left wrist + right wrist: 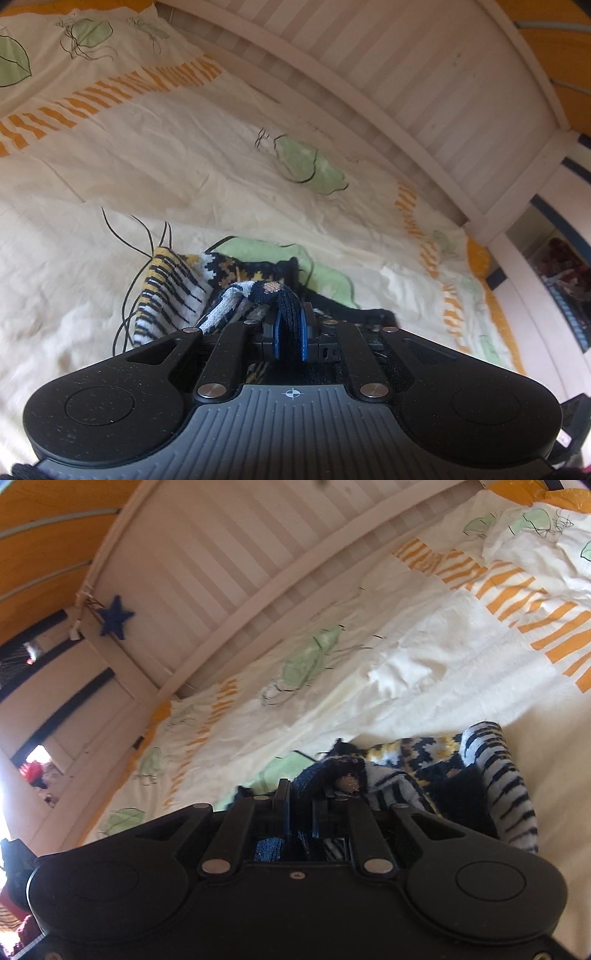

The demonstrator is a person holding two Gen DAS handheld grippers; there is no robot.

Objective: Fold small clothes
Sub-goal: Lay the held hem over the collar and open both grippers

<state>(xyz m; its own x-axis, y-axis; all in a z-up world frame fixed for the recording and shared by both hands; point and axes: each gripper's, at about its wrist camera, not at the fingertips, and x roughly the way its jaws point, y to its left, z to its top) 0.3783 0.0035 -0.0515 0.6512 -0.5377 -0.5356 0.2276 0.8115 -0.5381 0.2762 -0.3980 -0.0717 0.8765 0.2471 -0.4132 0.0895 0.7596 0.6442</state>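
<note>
A small knitted garment (177, 291) in navy, white and yellow stripes and patterns lies bunched on the bed. My left gripper (290, 332) is shut on its navy ribbed edge (288, 306), which stands up between the blue pads. In the right wrist view the same garment (491, 775) lies to the right, with a striped sleeve curling down. My right gripper (301, 797) is shut on a navy fold of it (332, 771); its fingertips are mostly hidden by cloth.
The bed has a cream sheet (184, 166) with green leaf prints and orange stripes. A white slatted bed rail (406, 74) runs along the far side. A blue star (115, 618) hangs on the bedpost. Shelves stand beyond the bed end.
</note>
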